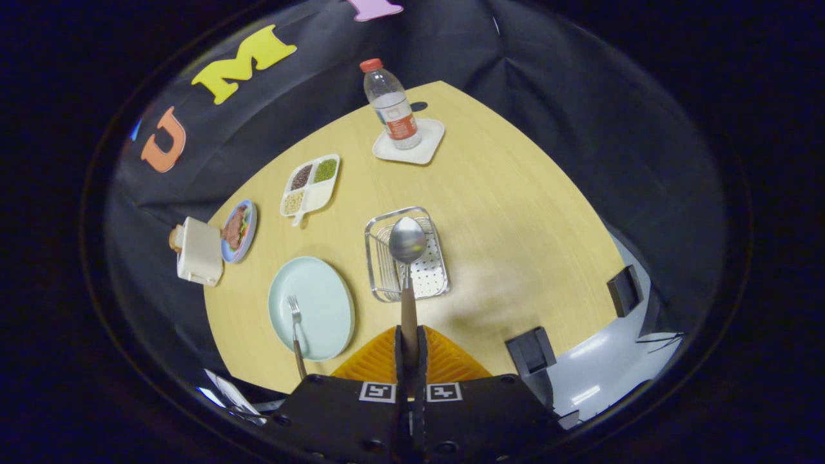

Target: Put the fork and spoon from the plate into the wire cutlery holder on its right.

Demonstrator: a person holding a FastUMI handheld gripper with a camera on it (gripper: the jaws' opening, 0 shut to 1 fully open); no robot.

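Observation:
My gripper (pixel 410 340) is shut on the wooden handle of the spoon (pixel 407 258), which points straight ahead. Its metal bowl hangs above the wire cutlery holder (pixel 376 229), a rectangular steel basket on the wooden table. Left of the holder lies the pale green plate (pixel 322 303). The fork (pixel 296 328) rests on the plate's near left side, tines pointing away, its wooden handle sticking out over the near rim.
Beyond the holder stand a water bottle (pixel 392 106) on a white coaster (pixel 425 149) and a white divided dish (pixel 310 183) of beans. A small blue plate of food (pixel 240 230) and a white toaster (pixel 198 251) sit far left. Two black brackets (pixel 532 351) mark the table's near right edge.

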